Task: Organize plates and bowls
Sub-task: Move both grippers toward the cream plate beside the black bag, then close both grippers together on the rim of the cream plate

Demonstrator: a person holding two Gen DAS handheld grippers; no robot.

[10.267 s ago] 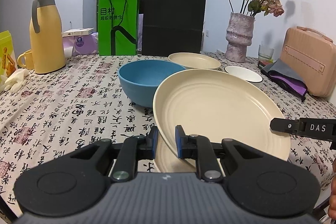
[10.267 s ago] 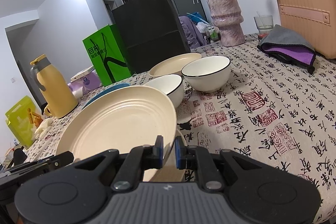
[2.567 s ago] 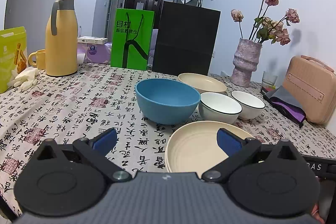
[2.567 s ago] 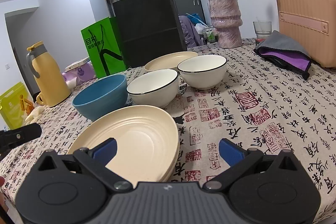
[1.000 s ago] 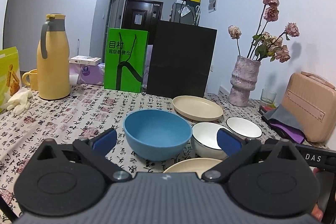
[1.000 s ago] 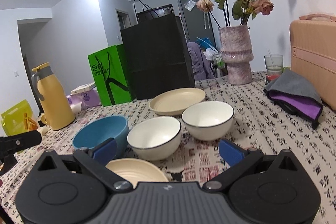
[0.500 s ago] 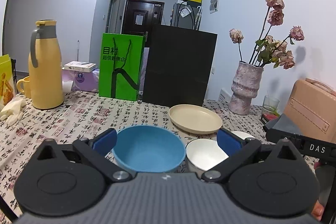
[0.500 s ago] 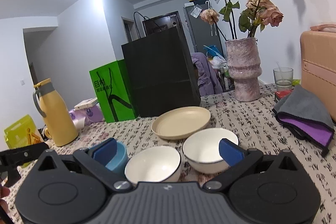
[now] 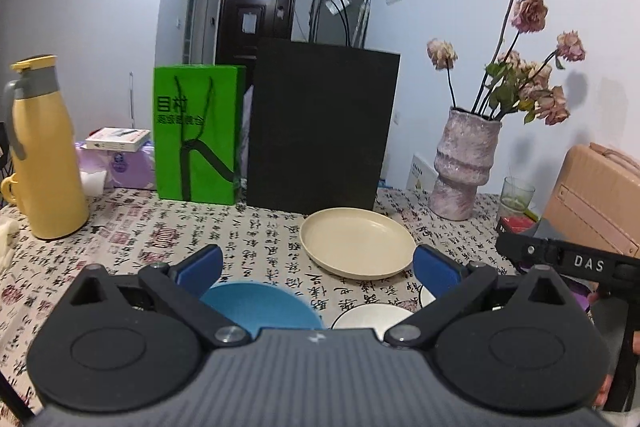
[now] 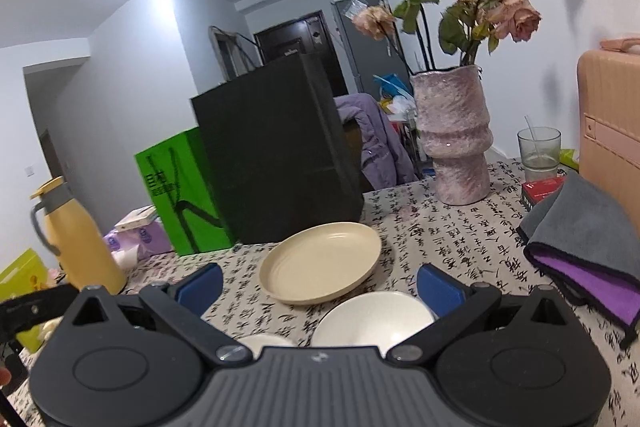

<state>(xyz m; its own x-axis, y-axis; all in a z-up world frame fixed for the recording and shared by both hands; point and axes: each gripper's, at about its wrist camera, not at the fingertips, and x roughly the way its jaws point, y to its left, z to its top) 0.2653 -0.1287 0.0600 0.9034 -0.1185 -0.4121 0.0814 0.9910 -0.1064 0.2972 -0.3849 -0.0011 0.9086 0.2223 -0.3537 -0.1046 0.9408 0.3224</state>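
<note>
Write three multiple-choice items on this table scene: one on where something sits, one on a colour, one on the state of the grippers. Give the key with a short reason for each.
1. Where does the beige plate lie?
A. On the tablecloth in front of the black bag
B. Inside the blue bowl
C. On top of the pink case

2. What colour is the shopping bag beside the black bag?
A. Red
B. Green
C. White

3. How do the left gripper and right gripper stand?
A. Both shut on the plate
B. One open, one shut
C. Both open and empty

Key: 1 A, the plate rests flat on the cloth before the black bag. 2 B, it is bright green with dark lettering. 3 C, the blue pads of each stand wide apart with nothing between them.
</note>
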